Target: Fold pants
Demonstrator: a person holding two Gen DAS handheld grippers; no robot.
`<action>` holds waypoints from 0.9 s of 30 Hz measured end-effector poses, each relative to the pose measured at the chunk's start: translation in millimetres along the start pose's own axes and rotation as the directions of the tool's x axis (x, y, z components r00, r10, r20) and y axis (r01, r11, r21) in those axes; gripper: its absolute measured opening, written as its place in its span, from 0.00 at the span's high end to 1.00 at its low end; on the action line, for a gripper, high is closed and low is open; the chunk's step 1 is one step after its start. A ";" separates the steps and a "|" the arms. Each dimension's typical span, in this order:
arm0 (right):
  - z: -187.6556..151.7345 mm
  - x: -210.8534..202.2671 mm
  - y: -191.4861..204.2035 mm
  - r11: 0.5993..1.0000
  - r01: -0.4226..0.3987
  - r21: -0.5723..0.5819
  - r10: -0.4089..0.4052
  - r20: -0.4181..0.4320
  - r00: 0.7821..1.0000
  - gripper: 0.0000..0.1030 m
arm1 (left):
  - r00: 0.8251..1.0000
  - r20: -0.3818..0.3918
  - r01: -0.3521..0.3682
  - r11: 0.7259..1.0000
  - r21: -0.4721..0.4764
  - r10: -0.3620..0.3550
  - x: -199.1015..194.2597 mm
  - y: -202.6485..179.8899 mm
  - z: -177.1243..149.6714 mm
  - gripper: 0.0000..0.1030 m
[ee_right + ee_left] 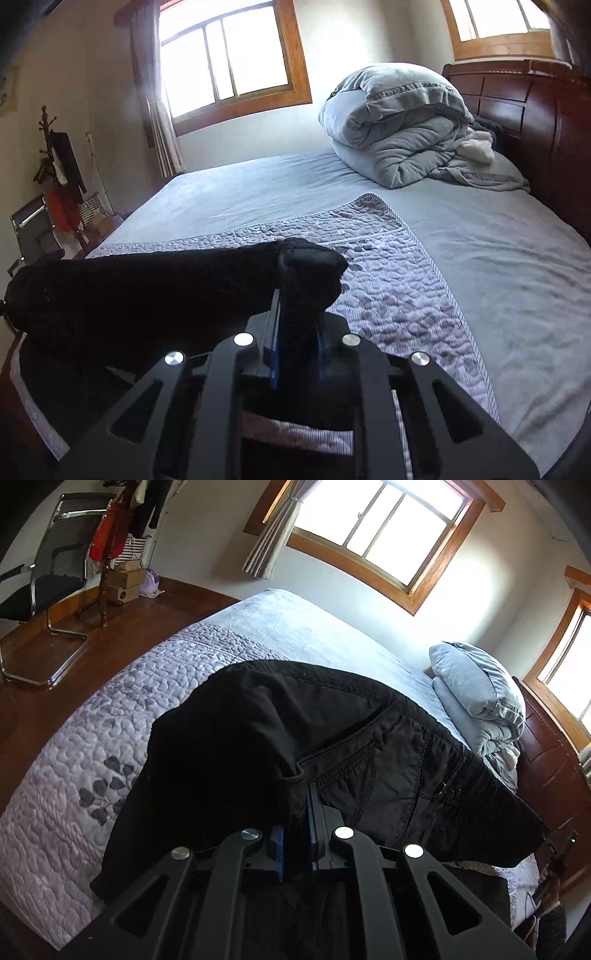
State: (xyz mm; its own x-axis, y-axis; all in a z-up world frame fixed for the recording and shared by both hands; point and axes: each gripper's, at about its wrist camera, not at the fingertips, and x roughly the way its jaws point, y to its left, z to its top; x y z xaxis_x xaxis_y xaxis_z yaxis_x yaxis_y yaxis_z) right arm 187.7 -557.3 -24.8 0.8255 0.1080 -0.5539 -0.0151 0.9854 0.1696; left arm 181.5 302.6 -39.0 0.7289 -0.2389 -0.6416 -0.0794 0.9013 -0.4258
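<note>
Left wrist: left gripper point(295, 805) clamps black pants point(332, 753) over bed point(55, 812); right gripper point(295, 314) apparently pinching them too, folded duvet point(395, 122) at one o'clock.

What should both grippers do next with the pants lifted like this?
Probably carry the pants forward over the quilt and lower them flat. The left gripper and the right gripper are each shut on black cloth, which hangs bunched above the bed rather than spread out. The quilt ahead looks bare, with the folded duvet well beyond it.
</note>
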 end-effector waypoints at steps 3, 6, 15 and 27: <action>-24.6 -24.5 -4.5 1.000 0.004 0.018 -0.003 -0.018 1.000 0.86 | 1.000 0.006 0.019 0.999 -0.035 -0.019 -12.1 15.1 -21.7 0.90; -53.0 -45.2 -8.0 0.999 0.011 0.038 -0.009 -0.050 0.999 0.86 | 1.000 0.002 0.025 0.998 -0.054 -0.025 -17.4 27.8 -41.6 0.90; -124.9 -63.2 -15.4 0.995 0.072 0.063 -0.059 -0.182 0.981 0.84 | 0.999 -0.046 -0.008 0.994 -0.111 0.003 -22.3 57.6 -101.1 0.79; -171.7 -75.7 -1.4 0.989 0.148 -0.002 -0.142 -0.302 0.943 0.32 | 0.989 -0.145 -0.067 0.952 -0.300 0.023 -57.6 79.6 -165.7 0.14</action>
State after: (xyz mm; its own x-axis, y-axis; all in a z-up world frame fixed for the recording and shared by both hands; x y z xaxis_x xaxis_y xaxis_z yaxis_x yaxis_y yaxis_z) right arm 28.4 -544.2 -123.0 0.6098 0.0018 -0.7926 0.1065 0.9908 0.0841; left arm 20.6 328.2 -141.6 0.6204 -0.2676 -0.7372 -0.3282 0.7651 -0.5539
